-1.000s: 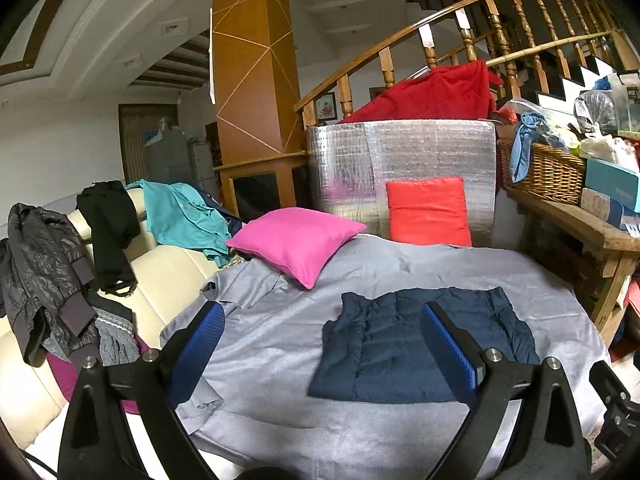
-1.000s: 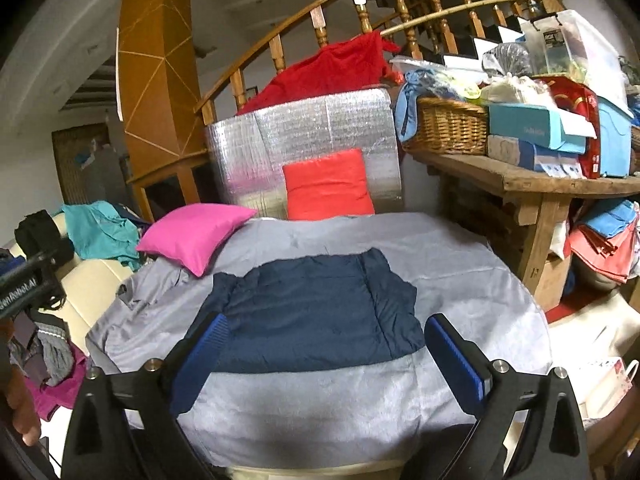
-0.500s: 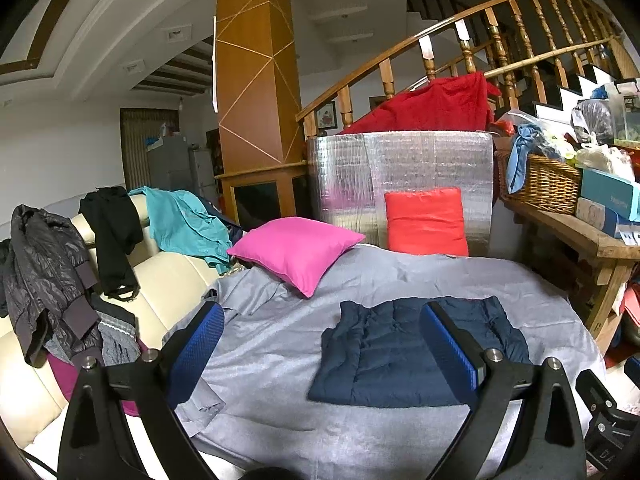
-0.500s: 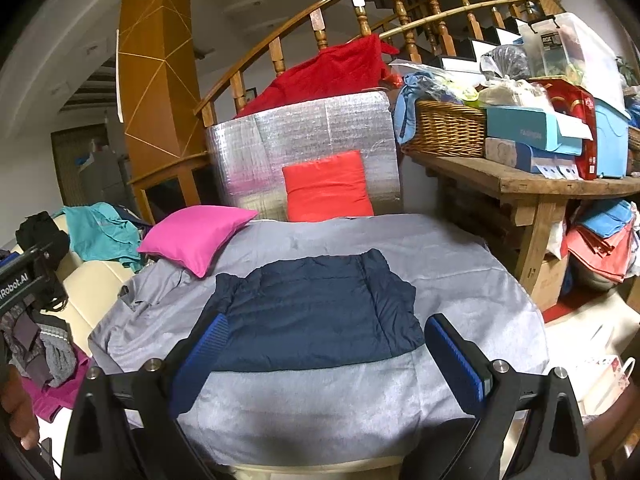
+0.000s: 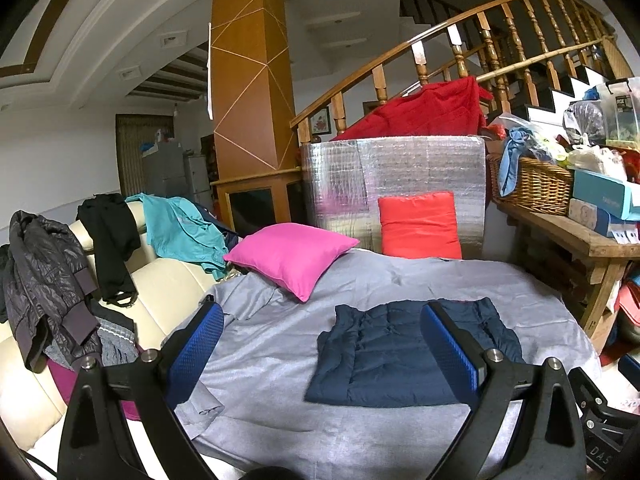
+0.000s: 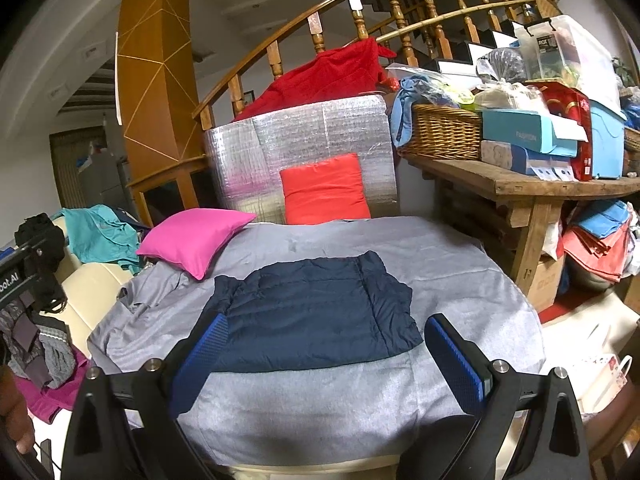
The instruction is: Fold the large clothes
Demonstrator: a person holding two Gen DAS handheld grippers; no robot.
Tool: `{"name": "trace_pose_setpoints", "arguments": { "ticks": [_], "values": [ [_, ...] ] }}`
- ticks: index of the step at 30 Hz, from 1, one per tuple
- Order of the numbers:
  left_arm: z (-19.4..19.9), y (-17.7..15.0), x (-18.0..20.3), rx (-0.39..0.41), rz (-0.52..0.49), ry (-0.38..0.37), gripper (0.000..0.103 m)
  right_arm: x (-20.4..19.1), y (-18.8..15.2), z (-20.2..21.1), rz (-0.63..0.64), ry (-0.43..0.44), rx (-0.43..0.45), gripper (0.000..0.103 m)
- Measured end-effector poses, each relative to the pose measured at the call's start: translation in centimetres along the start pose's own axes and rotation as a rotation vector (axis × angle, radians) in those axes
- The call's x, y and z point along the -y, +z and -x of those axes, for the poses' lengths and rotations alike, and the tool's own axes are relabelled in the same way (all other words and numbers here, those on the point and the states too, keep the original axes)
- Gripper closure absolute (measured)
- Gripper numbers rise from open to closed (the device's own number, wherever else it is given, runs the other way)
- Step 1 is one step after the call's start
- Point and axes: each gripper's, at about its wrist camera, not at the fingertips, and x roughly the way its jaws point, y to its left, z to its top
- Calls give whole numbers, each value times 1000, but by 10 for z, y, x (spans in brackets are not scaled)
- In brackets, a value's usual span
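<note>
A navy quilted garment (image 5: 384, 354) (image 6: 316, 312) lies folded into a flat rectangle on the grey sheet (image 5: 360, 284) (image 6: 440, 272). My left gripper (image 5: 324, 354) hangs open above the near left part of the sheet, short of the garment, with nothing between its blue pads (image 5: 194, 350). My right gripper (image 6: 328, 360) is open too, held over the garment's near edge without touching it. Several unfolded clothes drape the cream sofa: a dark puffy jacket (image 5: 44, 280), a black top (image 5: 108, 240) and a teal shirt (image 5: 180, 232).
A pink cushion (image 5: 292, 256) and a red cushion (image 5: 418, 226) rest at the far end against a silver foil panel (image 5: 400, 176). A wooden bench (image 6: 528, 188) with a basket (image 6: 444, 132) and boxes stands on the right. A hand (image 6: 16, 420) shows at the left edge.
Both grippers have drawn back and risen a little from the folded garment, which looks smaller and lower in the views. The garment itself has not moved.
</note>
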Motion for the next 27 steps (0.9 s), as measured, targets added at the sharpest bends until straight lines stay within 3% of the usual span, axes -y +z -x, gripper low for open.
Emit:
{"name": "trace_pose_setpoints", "arguments": {
  "ticks": [27],
  "values": [
    [2,-2,-1,-6,1,-12,4,-7,-2,2,5,3,7,3]
  ]
}}
